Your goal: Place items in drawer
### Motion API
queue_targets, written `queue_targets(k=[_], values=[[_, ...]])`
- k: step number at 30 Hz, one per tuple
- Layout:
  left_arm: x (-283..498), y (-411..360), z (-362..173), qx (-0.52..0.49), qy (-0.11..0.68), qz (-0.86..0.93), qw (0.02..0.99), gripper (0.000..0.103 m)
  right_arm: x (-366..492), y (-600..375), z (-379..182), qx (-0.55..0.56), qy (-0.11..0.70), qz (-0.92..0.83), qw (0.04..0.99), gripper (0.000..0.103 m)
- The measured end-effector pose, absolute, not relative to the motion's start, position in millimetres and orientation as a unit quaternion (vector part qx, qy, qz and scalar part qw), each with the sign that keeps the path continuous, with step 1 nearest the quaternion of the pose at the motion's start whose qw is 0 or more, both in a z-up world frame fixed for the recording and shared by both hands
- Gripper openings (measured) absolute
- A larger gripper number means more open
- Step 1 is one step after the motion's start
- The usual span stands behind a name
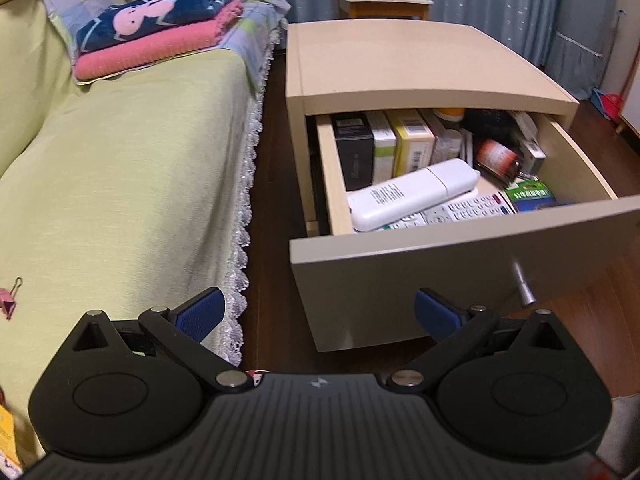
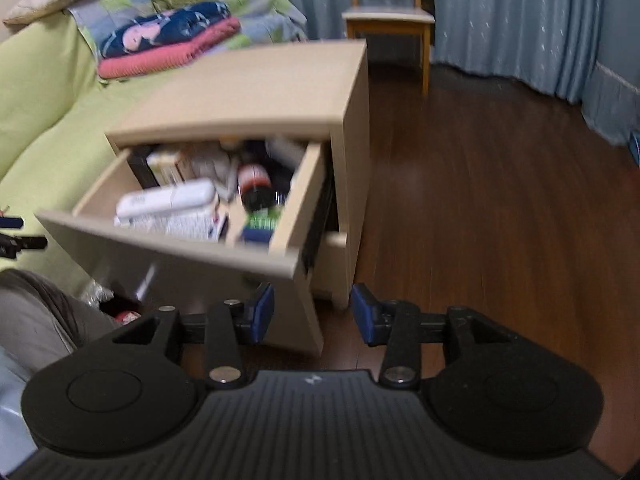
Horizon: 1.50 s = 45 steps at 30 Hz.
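Observation:
The beige nightstand's top drawer [image 1: 460, 248] [image 2: 176, 248] is pulled out. Inside lie a white remote [image 1: 412, 194] [image 2: 168, 200] on top of a second remote with buttons [image 1: 468, 210], several boxes [image 1: 384, 144], a dark bottle [image 1: 500, 158] [image 2: 256, 186] and a green pack [image 1: 530, 194]. My left gripper [image 1: 320, 314] is open and holds nothing, low in front of the drawer's left corner. My right gripper [image 2: 312, 312] is open too, empty, below the drawer's right corner. A pink binder clip [image 1: 10, 298] lies on the green bedspread at the left.
A bed [image 1: 120, 160] with a green cover and lace edge stands left of the nightstand, with folded blankets [image 1: 160, 28] at its head. A wooden chair [image 2: 388, 12] and blue curtains [image 2: 520, 20] are behind. Dark wooden floor [image 2: 480, 200] spreads to the right. A person's clothed leg [image 2: 36, 312] is at lower left.

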State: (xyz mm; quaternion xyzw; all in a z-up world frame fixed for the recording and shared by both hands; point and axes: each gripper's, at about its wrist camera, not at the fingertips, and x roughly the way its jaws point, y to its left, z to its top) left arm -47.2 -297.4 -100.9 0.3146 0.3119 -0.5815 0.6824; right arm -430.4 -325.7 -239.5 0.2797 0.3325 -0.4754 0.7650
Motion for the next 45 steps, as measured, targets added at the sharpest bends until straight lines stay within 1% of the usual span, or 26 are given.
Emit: queue_targets(k=[2, 5, 8, 10, 11, 12, 14, 16, 17, 20, 22, 24, 30, 45], values=[[-48, -298, -105, 0.319, 0.313, -0.582, 0.679, 0.099, -421, -325, -249, 0.276, 0.336, -0.478, 0.763, 0.038], [-50, -299, -109, 0.325, 0.313, -0.583, 0.675, 0.099, -408, -325, -237, 0.259, 0.342, -0.472, 0.770, 0.038], [-53, -300, -113, 0.332, 0.313, -0.585, 0.671, 0.094, -401, -325, -228, 0.239, 0.347, -0.474, 0.773, 0.038], [-56, -302, -115, 0.337, 0.313, -0.586, 0.668, 0.094, -406, -328, -209, 0.234, 0.346, -0.478, 0.773, 0.038], [-58, -303, -115, 0.338, 0.311, -0.587, 0.666, 0.091, -409, -331, -193, 0.234, 0.344, -0.479, 0.773, 0.038], [-60, -305, -116, 0.341, 0.309, -0.589, 0.665, 0.085, -411, -336, -190, 0.232, 0.342, -0.479, 0.774, 0.038], [-64, -308, -118, 0.346, 0.306, -0.590, 0.663, 0.079, -415, -336, -180, 0.225, 0.342, -0.478, 0.777, 0.038], [-67, -311, -119, 0.348, 0.304, -0.591, 0.661, 0.078, -418, -334, -168, 0.215, 0.342, -0.476, 0.781, 0.038], [-68, -312, -119, 0.349, 0.303, -0.591, 0.661, 0.074, -417, -334, -166, 0.210, 0.341, -0.475, 0.784, 0.038], [-70, -315, -120, 0.353, 0.300, -0.589, 0.663, 0.074, -415, -333, -162, 0.198, 0.340, -0.471, 0.789, 0.038], [-69, -315, -120, 0.353, 0.295, -0.588, 0.665, 0.070, -413, -333, -161, 0.193, 0.341, -0.469, 0.791, 0.039], [-68, -315, -120, 0.355, 0.292, -0.586, 0.668, 0.065, -411, -333, -161, 0.188, 0.343, -0.470, 0.791, 0.038], [-67, -320, -120, 0.361, 0.287, -0.583, 0.669, 0.063, -414, -342, -157, 0.193, 0.338, -0.477, 0.788, 0.031], [-67, -325, -120, 0.364, 0.290, -0.578, 0.670, 0.063, -421, -354, -145, 0.200, 0.335, -0.478, 0.787, 0.030]])
